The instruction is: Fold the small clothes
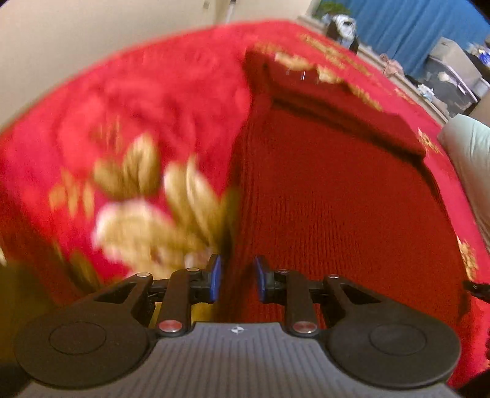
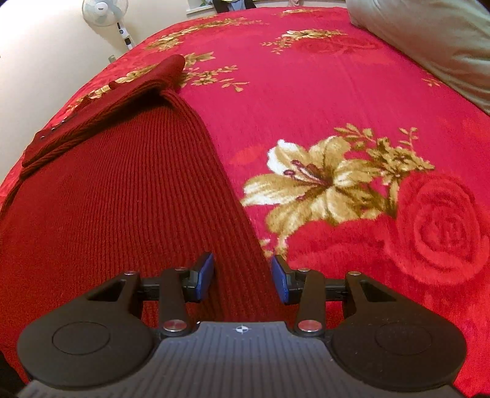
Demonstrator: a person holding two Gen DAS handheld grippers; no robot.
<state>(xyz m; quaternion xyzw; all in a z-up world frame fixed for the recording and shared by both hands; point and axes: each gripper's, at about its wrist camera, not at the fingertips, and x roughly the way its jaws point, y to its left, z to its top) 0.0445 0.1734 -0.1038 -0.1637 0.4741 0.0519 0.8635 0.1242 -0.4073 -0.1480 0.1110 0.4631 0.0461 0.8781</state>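
Left wrist view: my left gripper (image 1: pixel 237 280) is spread over the dark red knit sweater's (image 1: pixel 337 220) left edge. My right gripper (image 2: pixel 242 280), also spread, straddles its right edge on the floral blanket (image 2: pixel 337 91); a pillow (image 2: pixel 428 39) lies beyond.

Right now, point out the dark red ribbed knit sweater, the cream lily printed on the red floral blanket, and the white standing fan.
Dark red ribbed knit sweater (image 2: pixel 116 196): right wrist view, ribbed body.
Cream lily (image 2: pixel 318 186): right wrist view, flower centre.
White standing fan (image 2: pixel 105 9): right wrist view, fan head.
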